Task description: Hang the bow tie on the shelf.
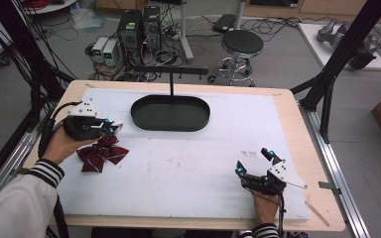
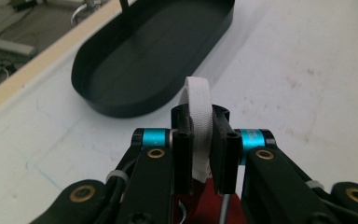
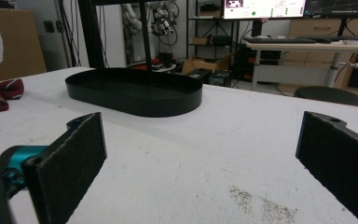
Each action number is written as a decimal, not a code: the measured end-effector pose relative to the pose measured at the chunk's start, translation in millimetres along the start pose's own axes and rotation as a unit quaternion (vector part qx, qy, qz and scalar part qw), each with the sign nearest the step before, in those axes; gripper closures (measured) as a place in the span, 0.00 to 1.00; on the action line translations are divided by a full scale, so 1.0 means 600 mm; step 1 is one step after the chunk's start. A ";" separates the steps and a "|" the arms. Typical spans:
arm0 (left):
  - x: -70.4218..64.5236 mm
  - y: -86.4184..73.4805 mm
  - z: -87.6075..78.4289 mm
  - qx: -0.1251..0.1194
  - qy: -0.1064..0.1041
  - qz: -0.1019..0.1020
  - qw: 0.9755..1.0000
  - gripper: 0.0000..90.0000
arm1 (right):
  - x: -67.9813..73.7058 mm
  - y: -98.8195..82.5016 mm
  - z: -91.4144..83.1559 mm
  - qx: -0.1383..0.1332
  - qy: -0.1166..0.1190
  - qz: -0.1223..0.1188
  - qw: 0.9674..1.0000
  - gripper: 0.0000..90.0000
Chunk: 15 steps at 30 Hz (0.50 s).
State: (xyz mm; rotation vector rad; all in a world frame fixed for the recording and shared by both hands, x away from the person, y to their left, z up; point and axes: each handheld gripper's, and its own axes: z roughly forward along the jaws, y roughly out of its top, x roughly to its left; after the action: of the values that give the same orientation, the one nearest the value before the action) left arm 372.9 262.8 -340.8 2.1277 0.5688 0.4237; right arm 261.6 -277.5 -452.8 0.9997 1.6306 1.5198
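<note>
The left tongs pinch the white strap of a red bow hanging beneath them. The right tongs gape wide, tray ahead.

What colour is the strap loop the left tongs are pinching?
White. The strap loop shows best in the left gripper view, clamped in the left tongs above the dark red bow.

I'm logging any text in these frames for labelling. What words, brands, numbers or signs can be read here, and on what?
No text can be read in these pictures.
Monitor behind the table in the right gripper view: coloured screen content, too small and blurred to read.
Faint dark marks on the white table cover: too small to tell whether they are print.
Grippers, black tray and dark red bow: no lettering shows.
</note>
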 end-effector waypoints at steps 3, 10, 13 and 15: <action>0.000 0.010 0.000 -0.028 0.002 -0.001 1.000 0.89 | 0.000 0.000 0.000 0.000 0.000 0.000 1.000 0.01; 0.004 0.031 0.012 -0.072 -0.006 -0.017 0.997 0.89 | 0.000 0.000 0.000 0.000 0.000 -0.001 1.000 0.01; 0.008 0.044 0.020 -0.082 -0.005 -0.019 0.996 0.89 | 0.001 0.000 0.000 0.000 0.000 0.001 1.000 0.01; 0.010 0.053 0.025 -0.091 -0.006 -0.019 0.996 0.89 | 0.000 0.000 0.000 0.000 0.000 0.000 1.000 0.01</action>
State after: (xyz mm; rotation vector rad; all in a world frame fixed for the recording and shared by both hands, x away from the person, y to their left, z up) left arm 392.9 239.6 -322.3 1.9409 0.5418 0.4263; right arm 261.6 -277.5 -452.8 0.9993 1.6301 1.5192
